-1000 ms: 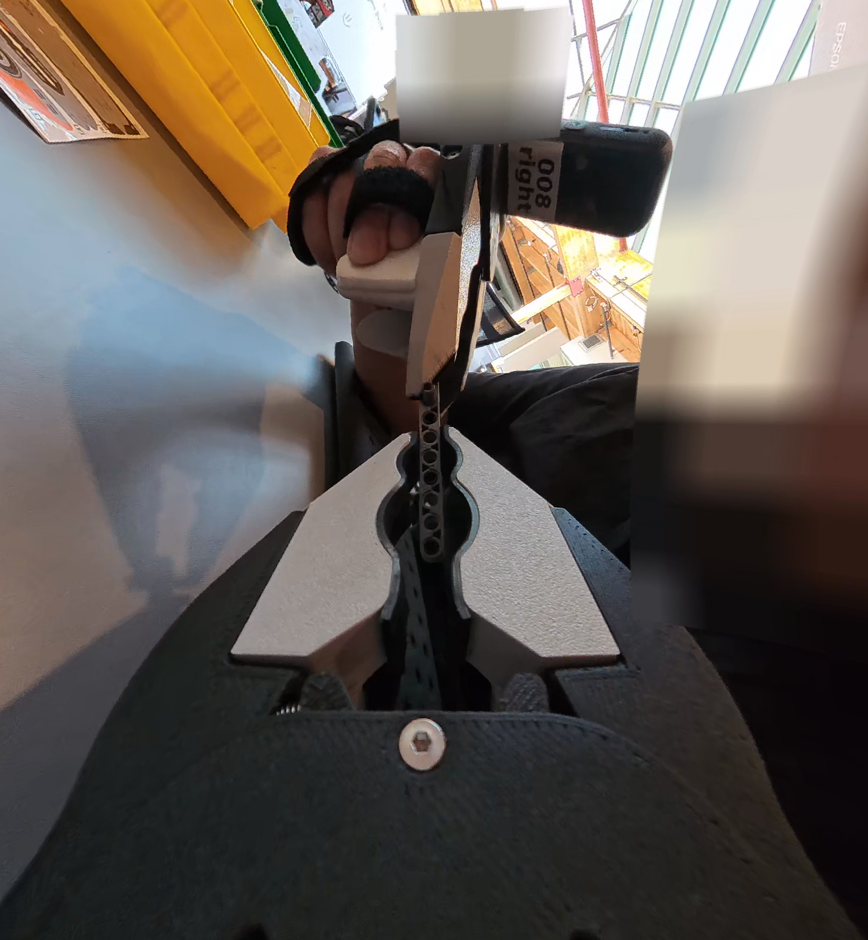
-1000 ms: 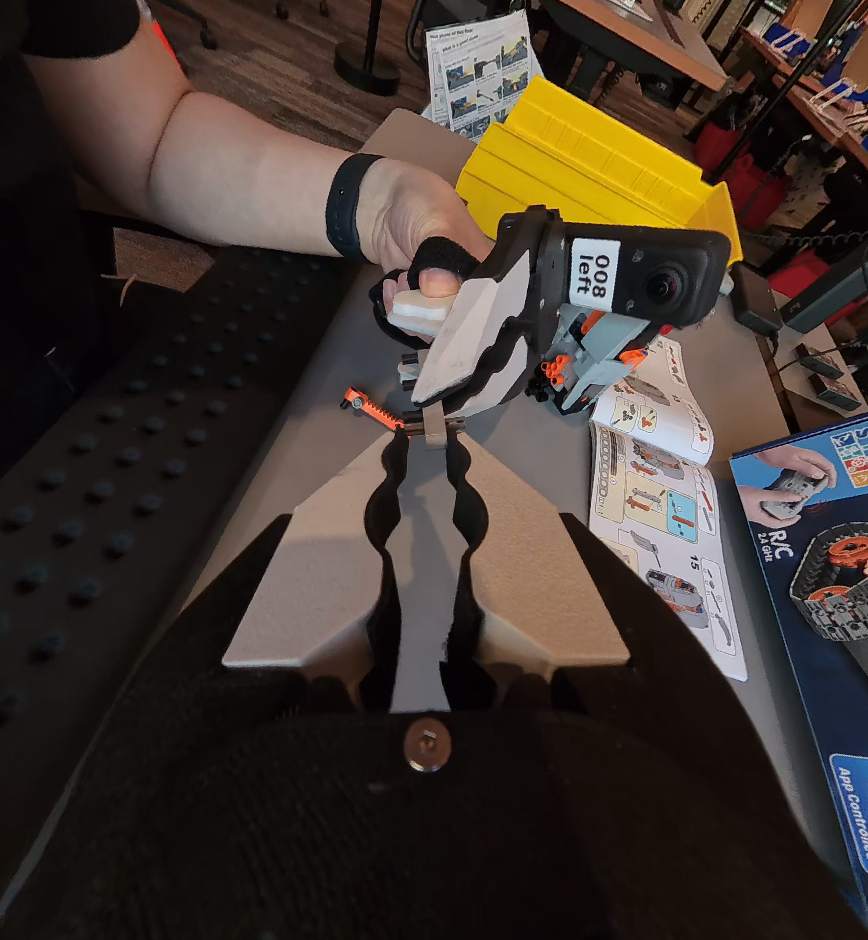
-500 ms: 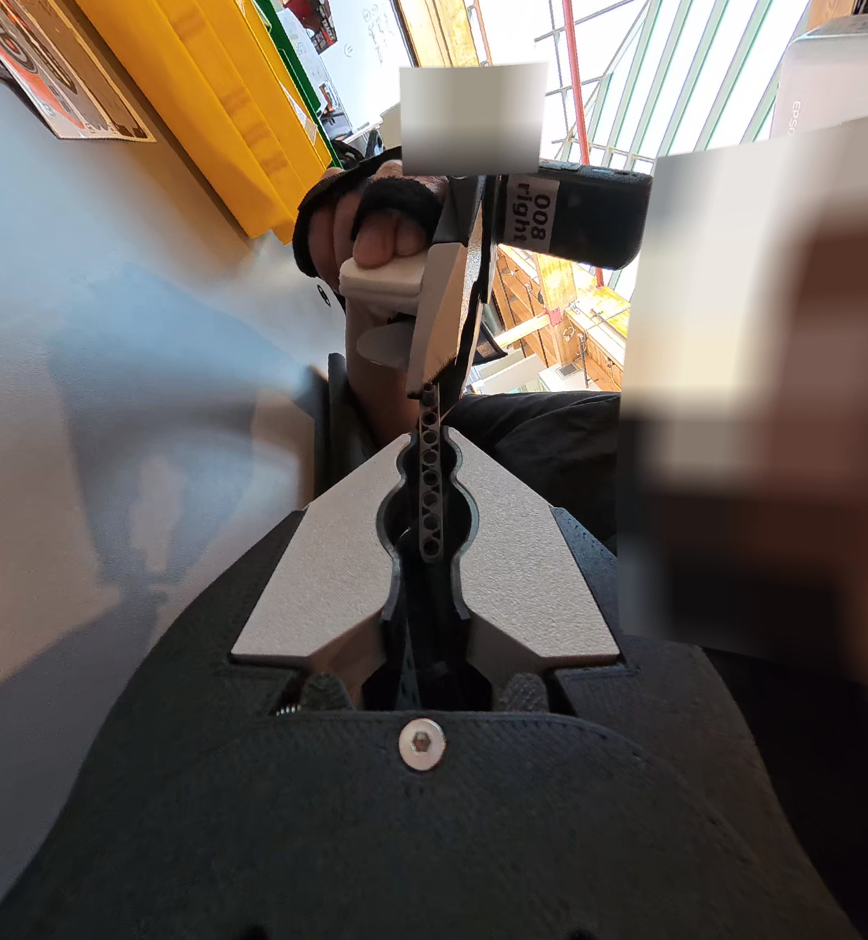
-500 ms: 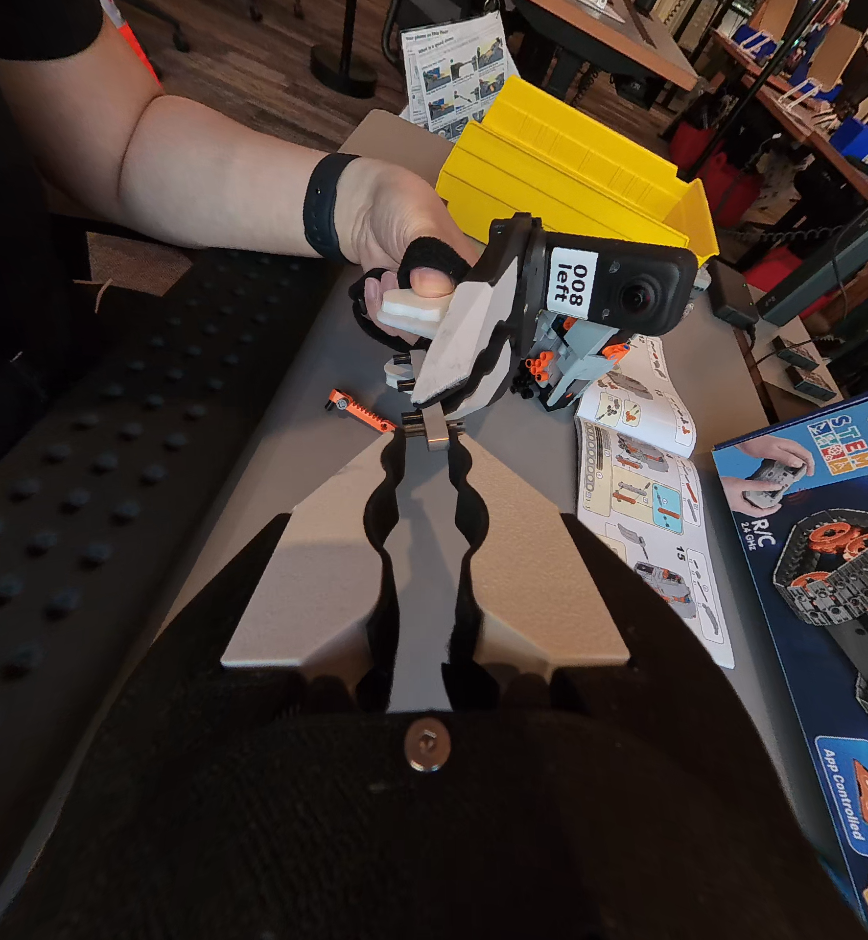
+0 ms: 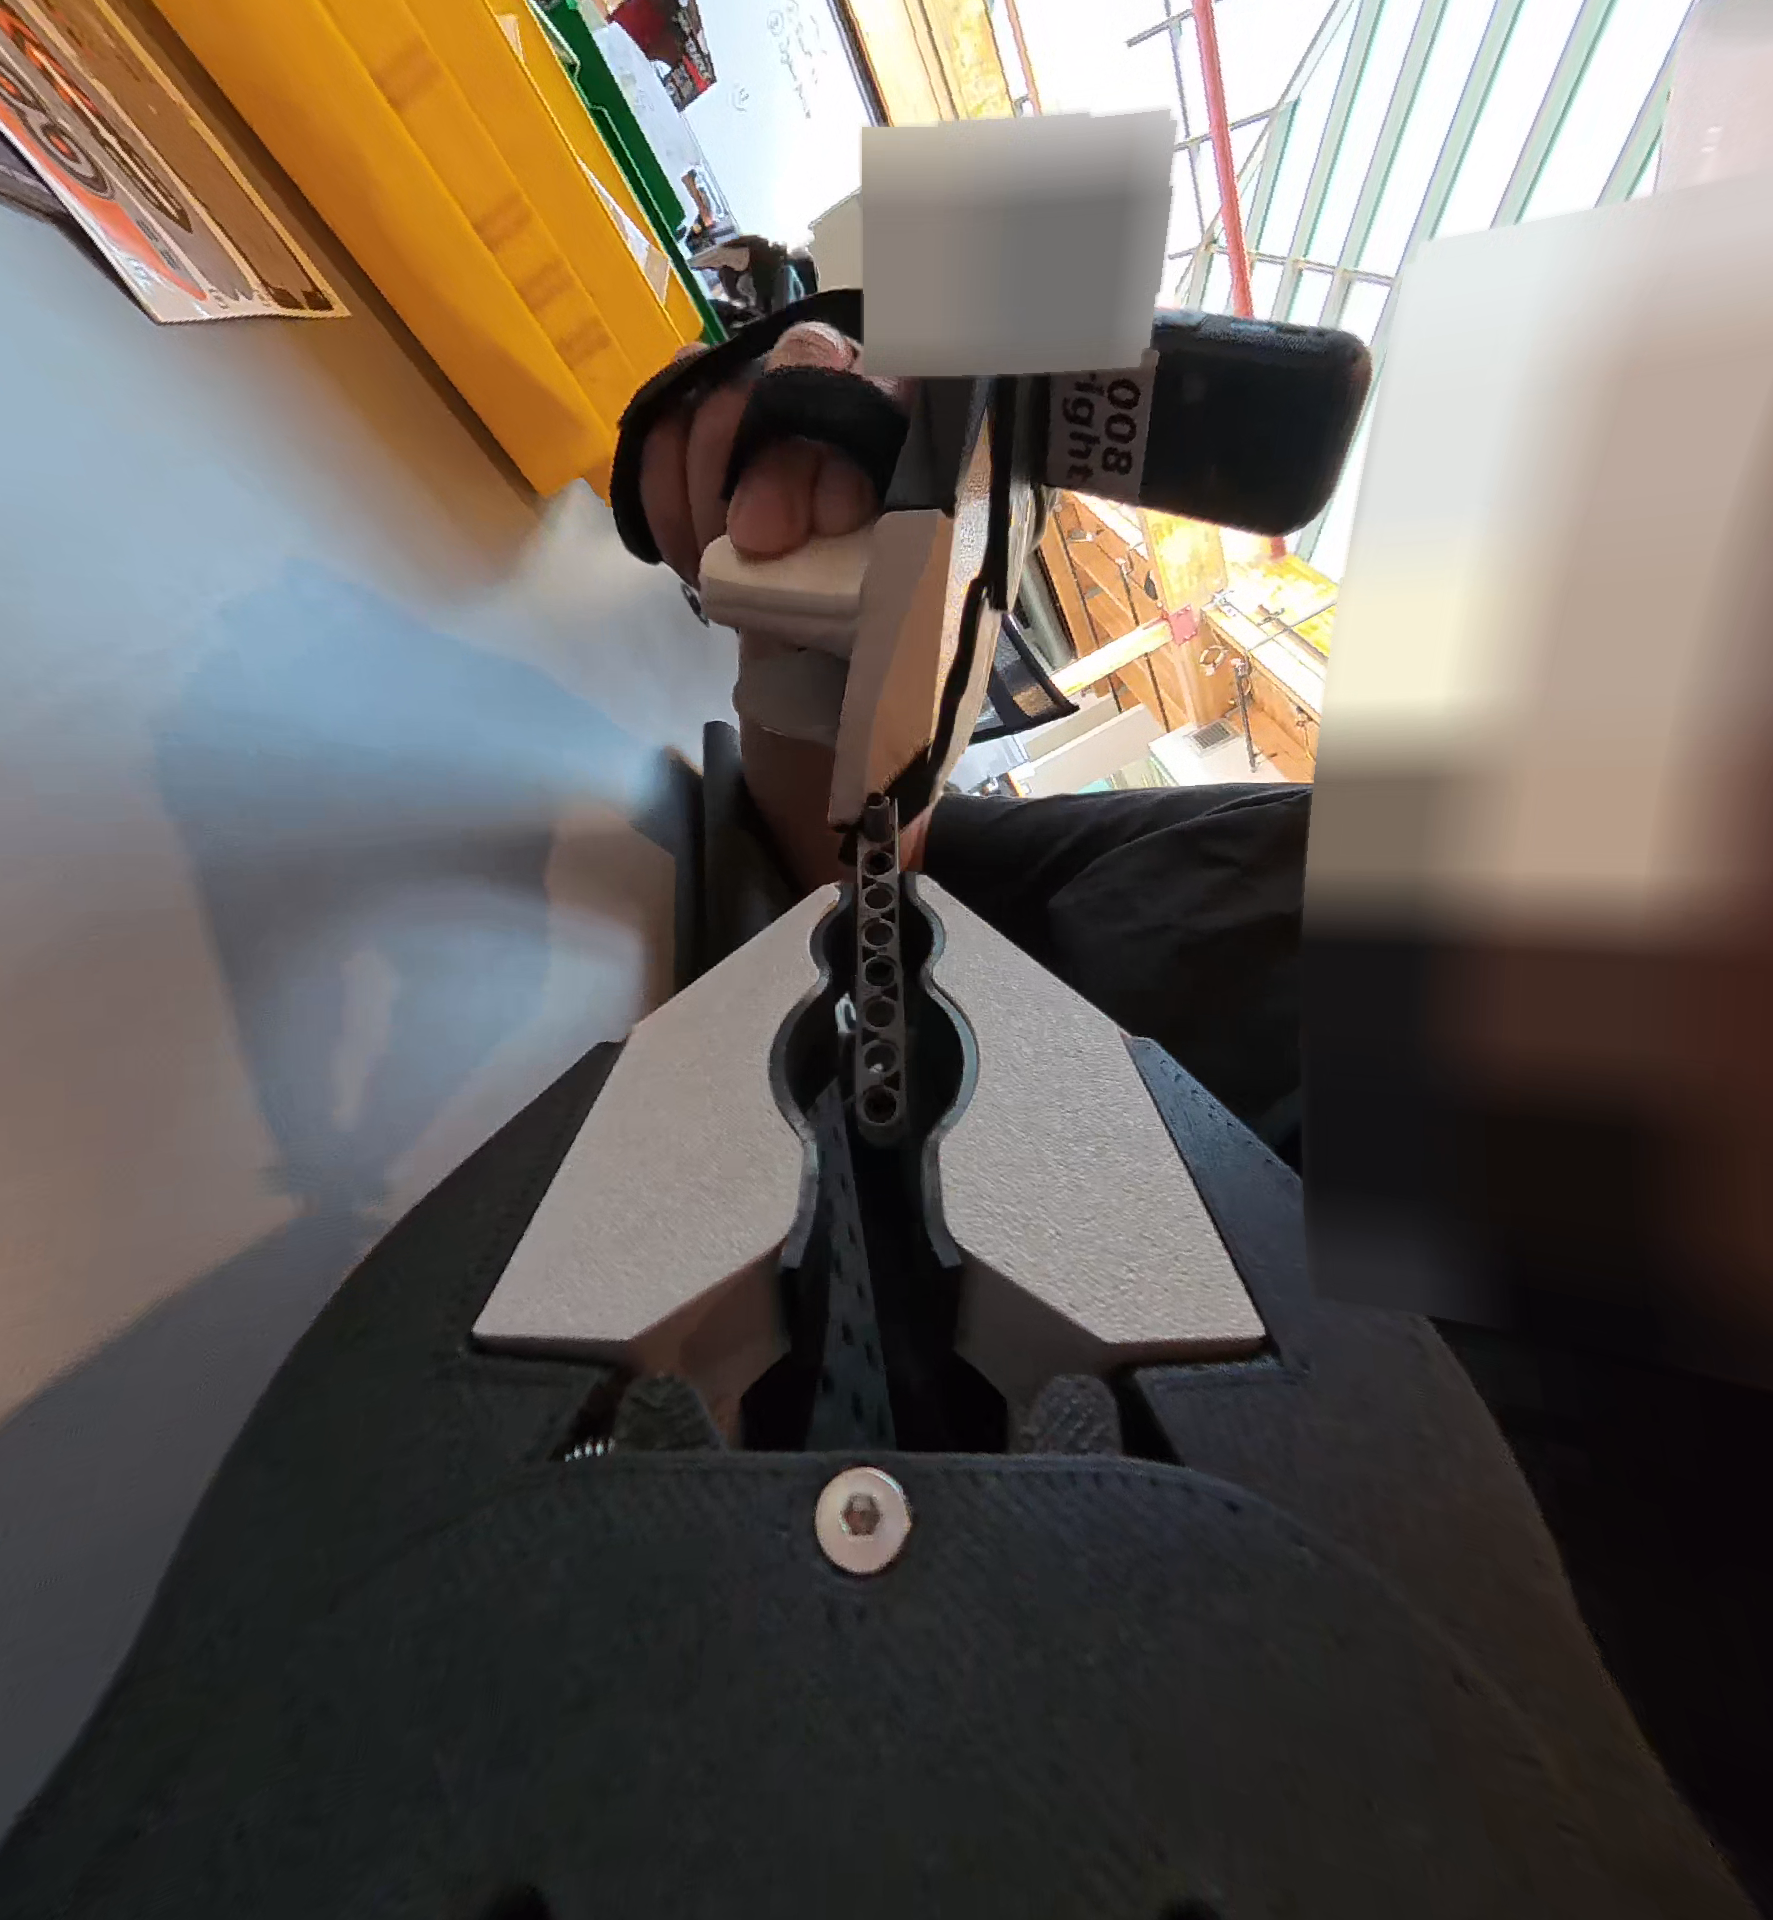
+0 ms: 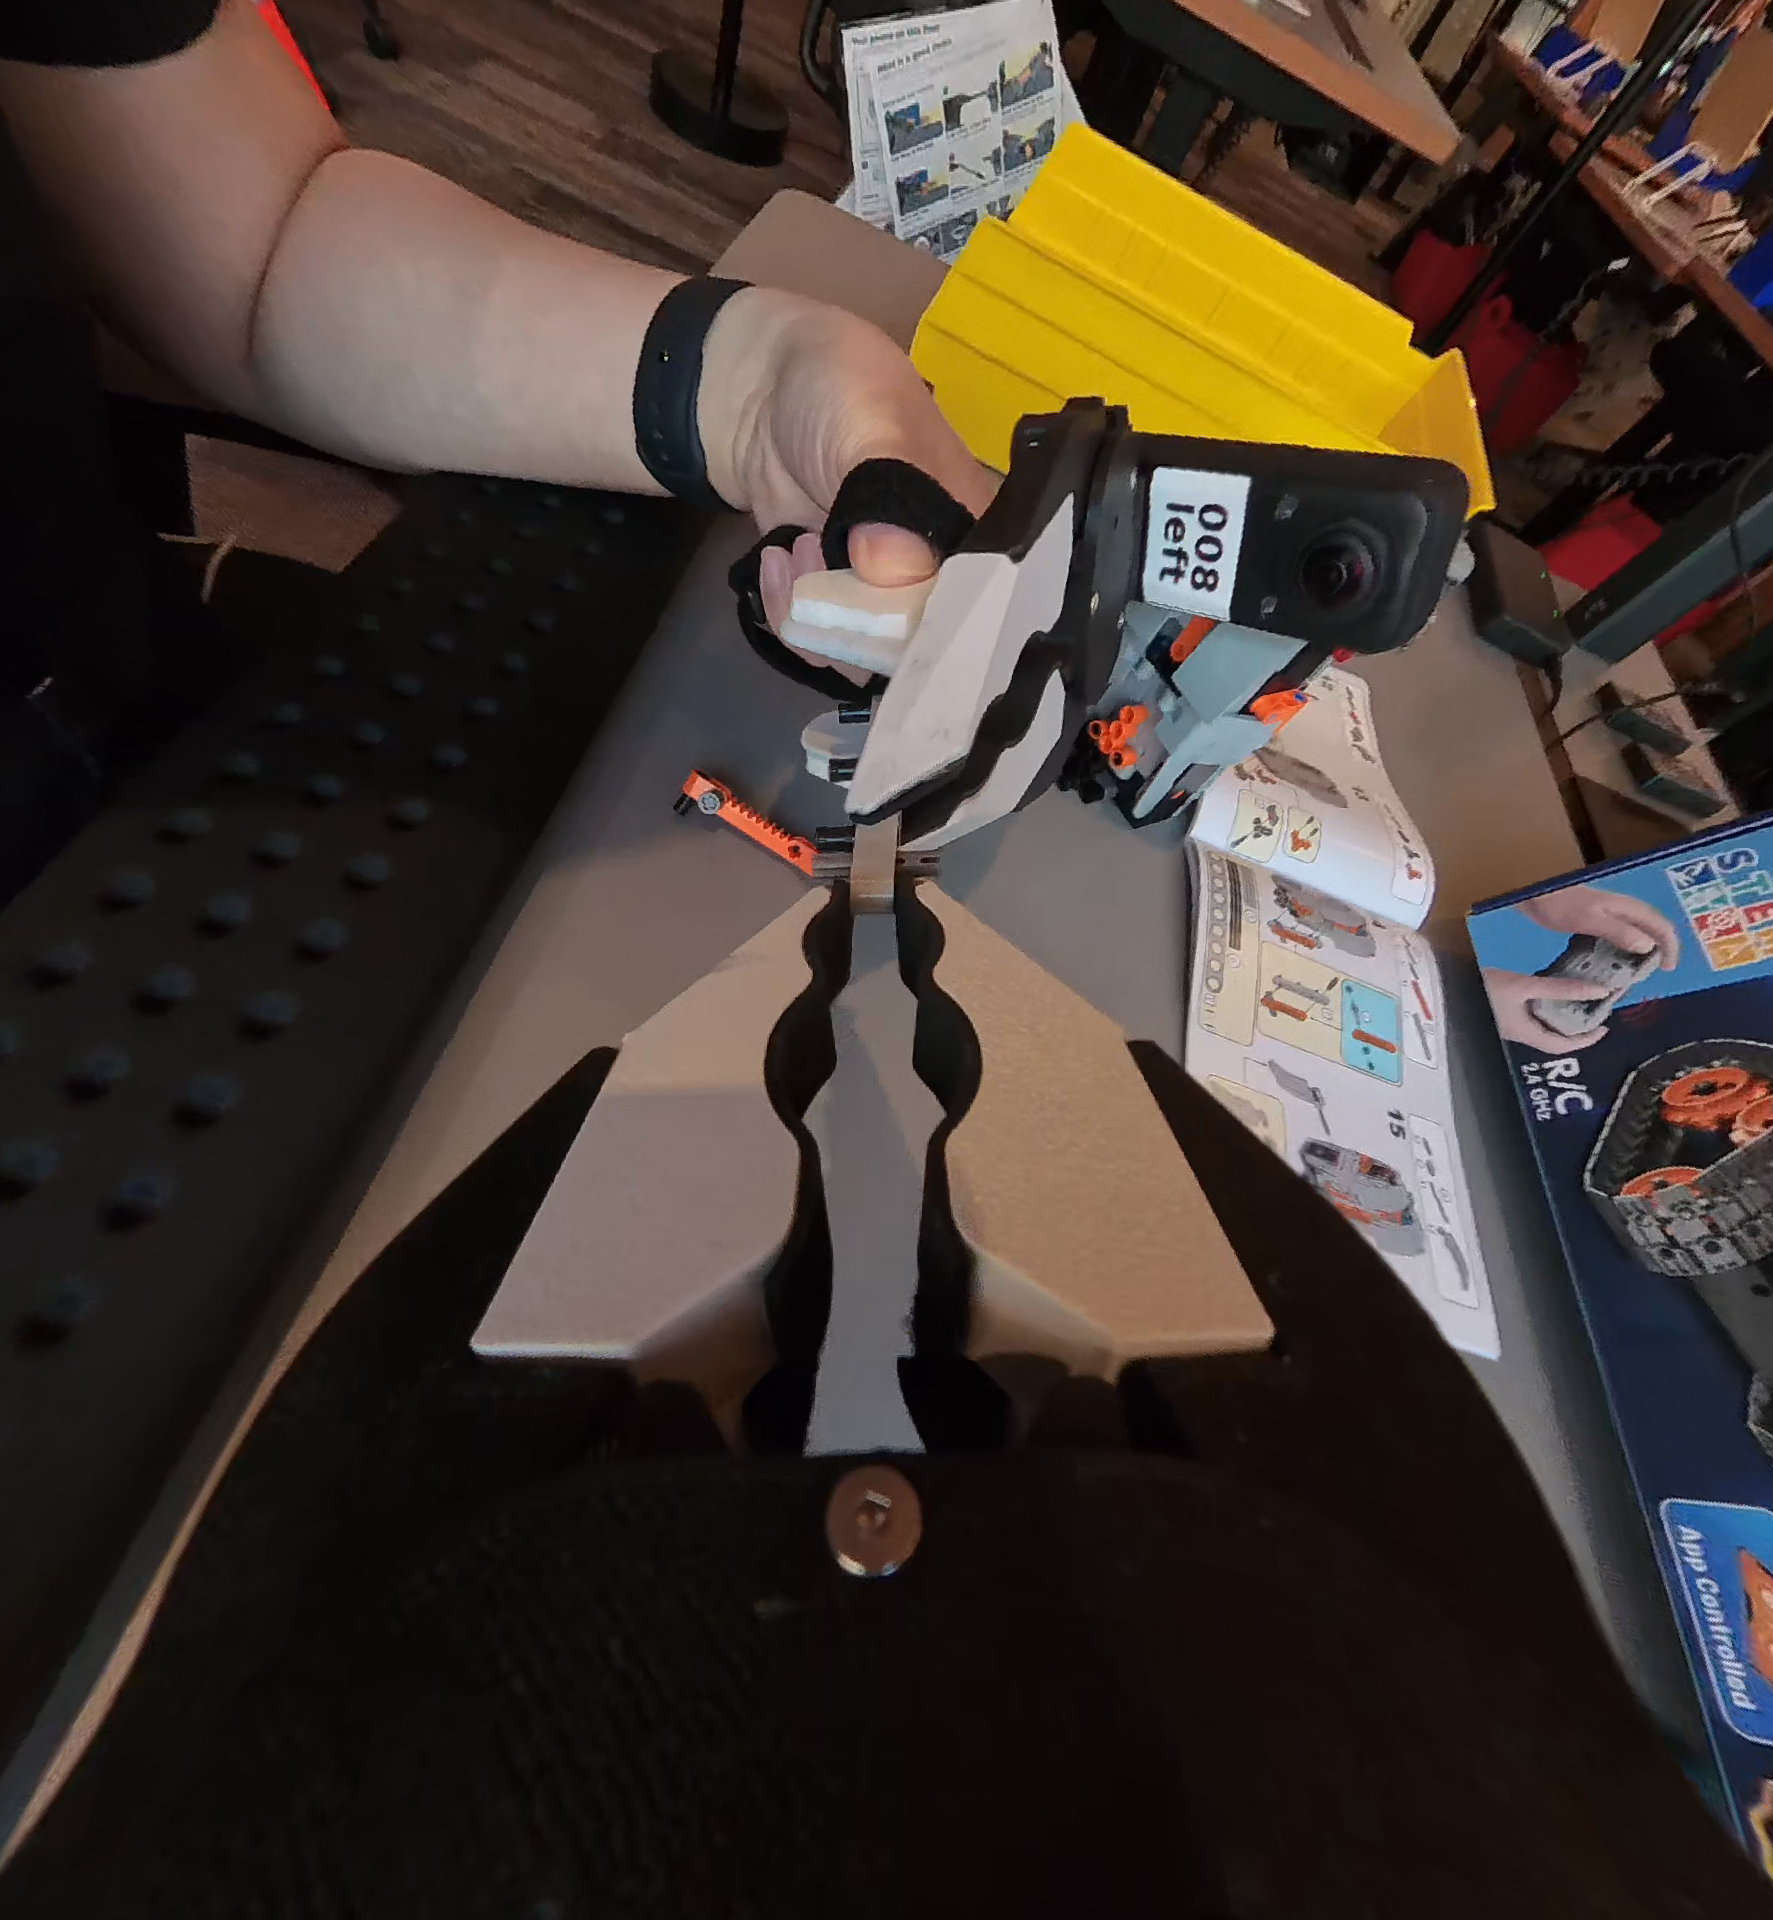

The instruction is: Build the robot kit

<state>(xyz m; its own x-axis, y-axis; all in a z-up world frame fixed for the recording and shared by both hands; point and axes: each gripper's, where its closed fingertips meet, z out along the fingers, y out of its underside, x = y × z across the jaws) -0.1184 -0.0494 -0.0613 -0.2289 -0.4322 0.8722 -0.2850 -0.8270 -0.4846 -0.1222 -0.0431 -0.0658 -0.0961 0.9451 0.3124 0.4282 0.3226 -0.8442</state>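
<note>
My left gripper [image 5: 877, 899] is shut on a grey perforated beam [image 5: 880, 1039] that runs out past its fingertips. In the right wrist view the left gripper [image 6: 887, 821] points down at me, held by a hand. My right gripper [image 6: 871, 904] is shut on the beam's other end [image 6: 871, 883], seen edge-on. A black pin [image 6: 926, 860] crosses the beam just beyond my fingertips. In the left wrist view the right gripper [image 5: 874, 808] meets the beam's far tip. Both grippers hold the beam in the air above the grey table [image 6: 653, 935].
An orange toothed piece [image 6: 747, 821] lies on the table under the grippers. A partly built grey and orange model [image 6: 1194, 717] stands behind an open instruction booklet [image 6: 1318, 1039]. A blue box [image 6: 1692, 1195] lies at the right, a yellow bin [image 6: 1173, 312] at the back, and a black studded mat [image 6: 186, 935] at the left. Both grippers' tips are roughly 12 cm from the orange toothed piece [image 6: 747, 821].
Both grippers have drifted slightly together with the beam between them. Both grips are unchanged.
</note>
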